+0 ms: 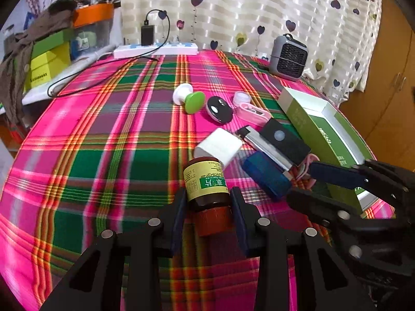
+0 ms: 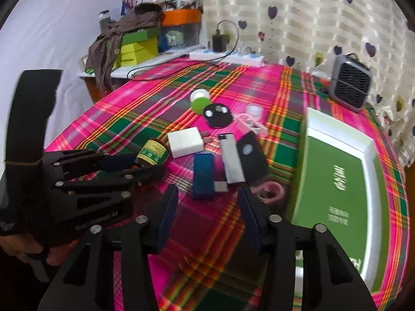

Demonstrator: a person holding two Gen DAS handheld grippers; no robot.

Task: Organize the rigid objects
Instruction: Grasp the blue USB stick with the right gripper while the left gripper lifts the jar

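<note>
Brown medicine bottle (image 1: 207, 189) sits clamped between your left gripper (image 1: 209, 208) pads, low over the plaid tablecloth (image 1: 103, 155). From the right wrist, your right gripper (image 2: 207, 215) stands open, empty, near the blue case (image 2: 203, 175) and green box (image 2: 334, 181).

Behind your work area you have a grey desk fan (image 1: 289, 58) standing at the far right edge of the plaid tablecloth (image 1: 109, 140), close to the heart-print curtain (image 1: 259, 7); a white power strip (image 1: 155, 49) lies along the far edge with a black charger (image 1: 147, 35) plugged into it, its black cable (image 1: 85, 73) looping over the cloth; off to the far left you see a yellow-green box (image 1: 48, 64) under a brown garment (image 1: 20, 49), with an orange-lidded container (image 1: 93, 15) beside it.
</note>
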